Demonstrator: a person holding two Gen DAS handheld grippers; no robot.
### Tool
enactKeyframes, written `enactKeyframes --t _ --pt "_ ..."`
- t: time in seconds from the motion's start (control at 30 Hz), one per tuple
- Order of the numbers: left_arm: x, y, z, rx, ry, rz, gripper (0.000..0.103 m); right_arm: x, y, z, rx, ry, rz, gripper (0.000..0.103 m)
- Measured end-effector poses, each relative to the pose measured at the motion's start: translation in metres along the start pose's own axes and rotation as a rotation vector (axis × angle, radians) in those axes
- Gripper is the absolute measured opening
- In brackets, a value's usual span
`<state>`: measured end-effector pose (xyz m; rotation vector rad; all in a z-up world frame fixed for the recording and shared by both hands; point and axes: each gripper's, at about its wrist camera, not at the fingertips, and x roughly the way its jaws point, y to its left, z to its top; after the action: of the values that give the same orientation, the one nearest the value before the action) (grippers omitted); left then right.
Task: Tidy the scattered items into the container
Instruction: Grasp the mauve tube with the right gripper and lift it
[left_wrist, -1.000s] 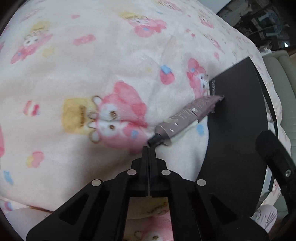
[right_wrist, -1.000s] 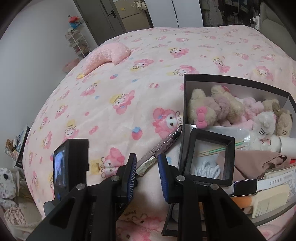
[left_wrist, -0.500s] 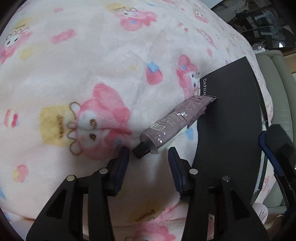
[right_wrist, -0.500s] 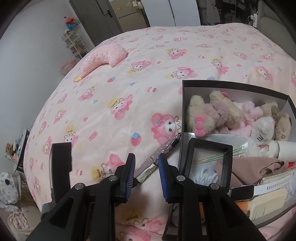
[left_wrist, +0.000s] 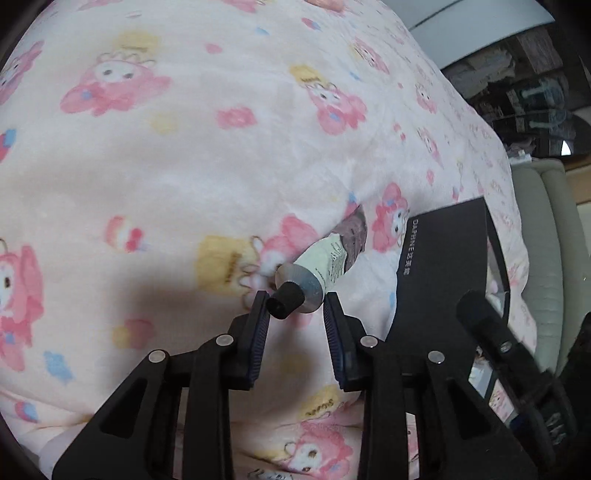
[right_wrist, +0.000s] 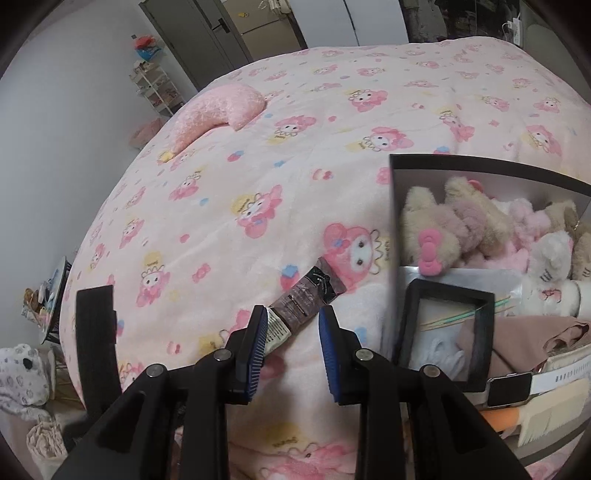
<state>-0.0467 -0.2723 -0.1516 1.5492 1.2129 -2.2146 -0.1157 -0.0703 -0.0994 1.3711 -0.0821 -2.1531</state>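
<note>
Beside one box (right_wrist: 397, 206): one tube (left_wrist: 325, 262); left jaws closing around cap, right jaws part-open, empty.

both wrist views look steeply down, close, sharing the tube (left_wrist: 325, 264) and box (right_wrist: 397, 206).

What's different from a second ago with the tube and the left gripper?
The left gripper, shut a second ago, opened and is now closing with the tube cap between its pads. The tube has rolled, pale side up, and no longer touches the black box. The right gripper and the box contents are unchanged.
</note>
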Motion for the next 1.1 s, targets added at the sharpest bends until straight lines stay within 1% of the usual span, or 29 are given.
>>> enactKeyframes --t 0.07,0.13,0.17,0.27,0.33,0.37,0.43,0.5,0.53,0.57,0.6,0.67,0.7,0.77,0.83,0.93,1.0,1.03,1.07,1.1 --pt "-0.020 0.022 0.008 -0.033 -0.021 -0.008 0.030 0.011 0.012 -0.005 -0.010 0.037 0.025 0.025" --pt "-0.030 0.044 0.017 -0.079 -0.044 0.037 0.028 0.026 0.021 -0.010 -0.007 0.077 0.051 0.025" --pt "-0.028 0.053 0.022 -0.109 -0.049 0.042 0.028 0.035 0.024 -0.012 -0.001 0.093 0.063 0.025" --pt "-0.027 0.081 0.025 -0.194 -0.034 -0.016 0.029 0.063 0.028 -0.016 0.028 0.147 0.068 0.025" --pt "-0.023 0.090 0.025 -0.226 -0.023 -0.024 0.031 0.079 0.026 -0.016 0.042 0.157 0.042 0.027" --pt "-0.020 0.091 0.024 -0.223 -0.008 -0.027 0.033 0.085 0.023 -0.014 0.047 0.150 0.017 0.030" --pt "-0.006 0.086 0.031 -0.204 0.020 -0.036 0.035 0.095 0.017 -0.009 0.062 0.116 -0.061 0.035" --pt "-0.001 0.080 0.037 -0.168 0.017 -0.001 0.038 0.104 0.008 -0.001 0.089 0.091 -0.108 0.040" --pt "0.003 0.076 0.041 -0.142 0.012 0.023 0.041 0.109 0.003 0.002 0.106 0.092 -0.108 0.047" --pt "0.008 0.072 0.044 -0.121 0.016 0.035 0.041 0.116 -0.001 0.005 0.118 0.107 -0.100 0.052" --pt "0.013 0.071 0.047 -0.108 0.030 0.031 0.041 0.123 -0.003 0.006 0.127 0.129 -0.088 0.053" --pt "0.024 0.071 0.050 -0.097 0.064 0.015 0.041 0.132 -0.006 0.007 0.135 0.133 -0.057 0.061" --pt "0.029 0.071 0.052 -0.094 0.077 0.016 0.041 0.136 -0.005 0.007 0.126 0.131 -0.033 0.064" --pt "0.038 0.067 0.055 -0.081 0.097 0.019 0.043 0.144 0.001 0.007 0.078 0.147 0.019 0.065" --pt "0.038 0.066 0.056 -0.073 0.093 0.028 0.045 0.148 0.008 0.004 0.044 0.164 0.042 0.065" --pt "0.033 0.068 0.054 -0.081 0.074 0.043 0.049 0.145 0.022 0.001 -0.019 0.173 0.040 0.065" --pt "0.024 0.070 0.051 -0.075 0.049 0.047 0.049 0.139 0.027 -0.002 -0.044 0.197 0.058 0.062" --pt "0.020 0.069 0.050 -0.067 0.043 0.043 0.049 0.134 0.028 -0.003 -0.042 0.201 0.069 0.059" --pt "0.018 0.067 0.048 -0.060 0.038 0.034 0.049 0.129 0.028 -0.004 -0.037 0.202 0.077 0.056" --pt "0.013 0.066 0.046 -0.058 0.038 0.016 0.049 0.123 0.029 -0.005 -0.036 0.201 0.081 0.056"
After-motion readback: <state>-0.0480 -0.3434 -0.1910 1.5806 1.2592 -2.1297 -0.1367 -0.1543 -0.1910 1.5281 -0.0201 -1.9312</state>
